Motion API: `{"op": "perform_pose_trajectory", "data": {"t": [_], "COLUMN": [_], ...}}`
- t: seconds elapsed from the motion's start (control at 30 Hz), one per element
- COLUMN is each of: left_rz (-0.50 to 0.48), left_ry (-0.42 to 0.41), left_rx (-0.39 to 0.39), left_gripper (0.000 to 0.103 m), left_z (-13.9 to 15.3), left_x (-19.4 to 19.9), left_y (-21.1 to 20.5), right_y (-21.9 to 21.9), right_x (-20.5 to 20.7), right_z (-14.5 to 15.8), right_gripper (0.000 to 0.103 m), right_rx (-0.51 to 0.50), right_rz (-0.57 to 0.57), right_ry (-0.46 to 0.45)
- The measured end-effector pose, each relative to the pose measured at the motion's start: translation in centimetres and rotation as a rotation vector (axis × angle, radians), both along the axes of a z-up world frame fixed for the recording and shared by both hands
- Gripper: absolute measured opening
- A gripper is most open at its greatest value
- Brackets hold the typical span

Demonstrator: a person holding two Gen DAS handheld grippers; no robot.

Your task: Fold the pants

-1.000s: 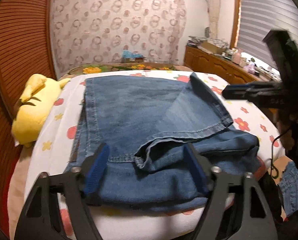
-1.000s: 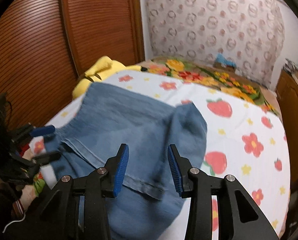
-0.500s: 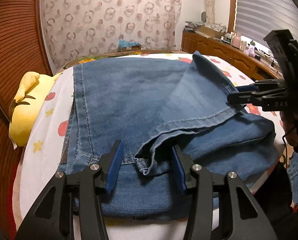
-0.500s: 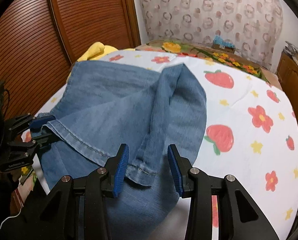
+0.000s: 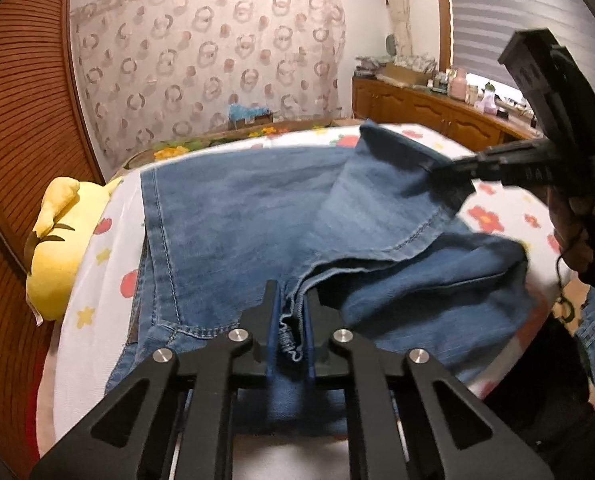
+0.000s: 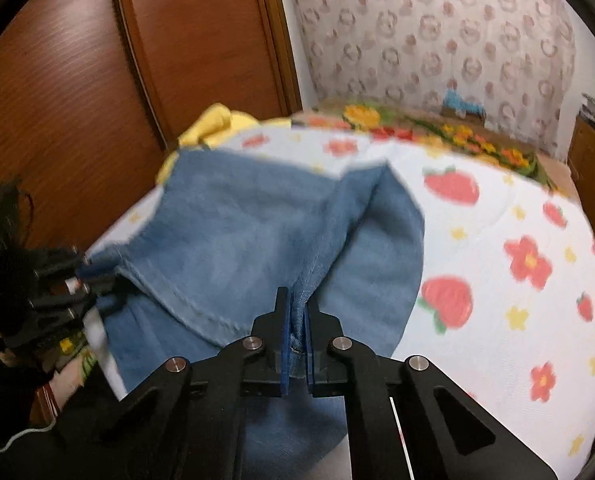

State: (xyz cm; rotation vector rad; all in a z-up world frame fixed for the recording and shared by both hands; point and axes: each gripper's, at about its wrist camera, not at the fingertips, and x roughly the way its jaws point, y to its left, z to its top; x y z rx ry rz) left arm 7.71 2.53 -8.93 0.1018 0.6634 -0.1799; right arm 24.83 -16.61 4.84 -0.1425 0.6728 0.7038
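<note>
Left wrist view: left gripper [image 5: 291, 330] and right gripper [image 6: 296, 338] just clamped shut on the jeans [image 5: 237, 220] hem; lift both evenly, keeping it taut.

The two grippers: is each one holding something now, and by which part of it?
Both hold the jeans. The left gripper, just closed, pinches the bunched hem edge. The right gripper, just closed too, pinches a raised fold of denim near the hem.
</note>
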Motion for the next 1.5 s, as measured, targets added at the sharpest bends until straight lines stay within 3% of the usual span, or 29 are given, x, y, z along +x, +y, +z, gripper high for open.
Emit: {"op": "perform_pose_trajectory", "data": {"t": [0.23,0.43,0.63,1.07,1.5], "left_rz": [-0.008,-0.011,0.024,0.111,0.132], "left_ry": [-0.074,-0.142,-0.138,-0.011,0.015], "left_rx": [-0.097,-0.13,-0.138,-0.155,-0.159], "left_gripper": [0.006,0.006,0.006,0.006,0.006], "left_z": [3.9,6.8,6.7,0.4,-0.8], "left_x": [-2.1,-4.0,-4.7,-3.4,-4.0], "left_y": [0.3,0.6,2.0,5.6,6.5], "right_y": [0.5,2.8,5.9,12.5,17.1], "right_x": [-1.2,-1.7,0.0,5.6,8.3], "right_z": [6.9,10.3,9.5,6.8,5.9], "right_gripper": [0.005,0.004,0.004,0.004,0.004], "right_rx": [0.042,0.022,0.003,-0.079,-0.148], "right_rz": [0.036,0.076,0.117,0.159,0.132], "right_ry": [-0.16,-0.238,-0.222,-0.104,-0.061]}}
